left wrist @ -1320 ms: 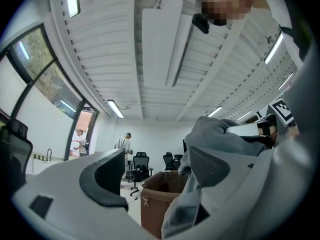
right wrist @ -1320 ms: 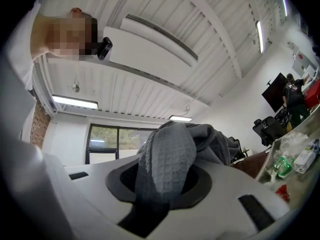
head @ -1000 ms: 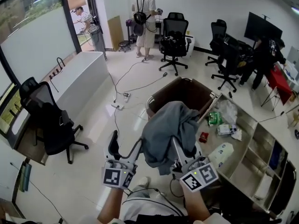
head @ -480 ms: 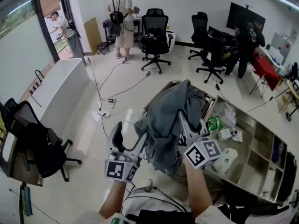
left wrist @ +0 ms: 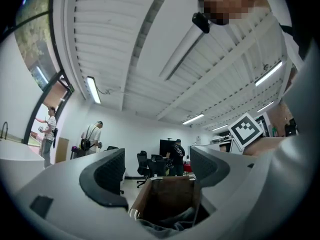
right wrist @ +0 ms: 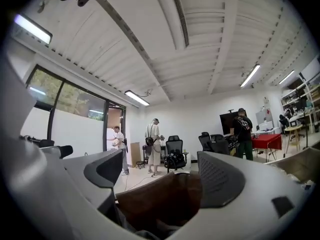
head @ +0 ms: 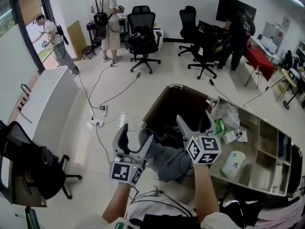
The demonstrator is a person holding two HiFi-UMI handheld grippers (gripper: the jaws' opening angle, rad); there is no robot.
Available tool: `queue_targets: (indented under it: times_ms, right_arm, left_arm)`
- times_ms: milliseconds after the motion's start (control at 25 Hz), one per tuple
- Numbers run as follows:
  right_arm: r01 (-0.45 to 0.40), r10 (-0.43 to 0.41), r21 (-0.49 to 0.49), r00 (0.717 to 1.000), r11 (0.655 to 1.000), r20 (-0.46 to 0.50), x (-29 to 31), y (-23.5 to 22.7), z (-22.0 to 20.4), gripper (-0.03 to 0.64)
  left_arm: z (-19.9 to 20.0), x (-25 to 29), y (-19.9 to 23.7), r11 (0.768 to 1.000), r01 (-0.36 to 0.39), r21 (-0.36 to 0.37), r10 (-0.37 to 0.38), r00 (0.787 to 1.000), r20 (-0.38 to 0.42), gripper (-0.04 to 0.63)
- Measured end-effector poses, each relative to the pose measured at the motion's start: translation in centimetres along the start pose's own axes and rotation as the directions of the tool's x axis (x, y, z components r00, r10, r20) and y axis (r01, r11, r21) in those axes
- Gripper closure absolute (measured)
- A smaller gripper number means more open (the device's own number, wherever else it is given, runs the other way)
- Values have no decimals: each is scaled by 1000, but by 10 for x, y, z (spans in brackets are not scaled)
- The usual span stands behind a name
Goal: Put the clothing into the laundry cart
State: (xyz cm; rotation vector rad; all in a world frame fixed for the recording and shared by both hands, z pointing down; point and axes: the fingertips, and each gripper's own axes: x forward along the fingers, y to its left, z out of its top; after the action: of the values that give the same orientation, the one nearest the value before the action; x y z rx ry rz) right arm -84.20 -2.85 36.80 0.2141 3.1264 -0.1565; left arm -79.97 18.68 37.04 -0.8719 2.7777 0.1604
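Observation:
The brown laundry cart (head: 175, 108) stands open just ahead of me. A grey garment (head: 167, 159) lies bunched at the cart's near end, below and between my two grippers. My left gripper (head: 136, 135) is open at the garment's left edge, with nothing between its fingers. My right gripper (head: 194, 120) hovers over the cart's near rim; its jaws have just been opening and nothing is between them. In the left gripper view the cart (left wrist: 167, 199) shows between the open jaws (left wrist: 159, 171), with grey cloth (left wrist: 167, 225) low down. The right gripper view shows the cart (right wrist: 165, 199) past the open jaws (right wrist: 162, 176).
A low shelf unit (head: 259, 147) with packets and a white bottle lies right of the cart. Cables and a power strip (head: 95, 123) run across the floor on the left. Black office chairs (head: 143, 32) and several people stand farther back. A white counter (head: 43, 104) is at the left.
The garment, held high over the cart by the right gripper before, has dropped to the cart's near end. The right jaws have parted. Both grippers moved forward toward the cart.

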Motion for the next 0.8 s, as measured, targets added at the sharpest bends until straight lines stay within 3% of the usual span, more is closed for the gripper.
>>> queue_targets:
  times_ms: [240, 480, 600, 800]
  right_arm:
    - [13, -13, -11, 1000, 1000, -8, -15, -3, -18, 114]
    - [90, -90, -68, 996, 994, 12, -43, -19, -15, 115]
    - [156, -155, -86, 988, 984, 21, -72, -37, -13, 115]
    - [308, -304, -101, 951, 946, 57, -142, -80, -4, 117]
  left_arm:
    - [-14, 22, -9, 997, 71, 26, -71, 997, -33, 201]
    - [-25, 43, -32, 985, 173, -5, -173, 983, -63, 201]
    - [-25, 56, -65, 965, 256, -50, -259, 963, -73, 201]
    - [-37, 73, -130, 912, 407, -49, -409, 910, -60, 201]
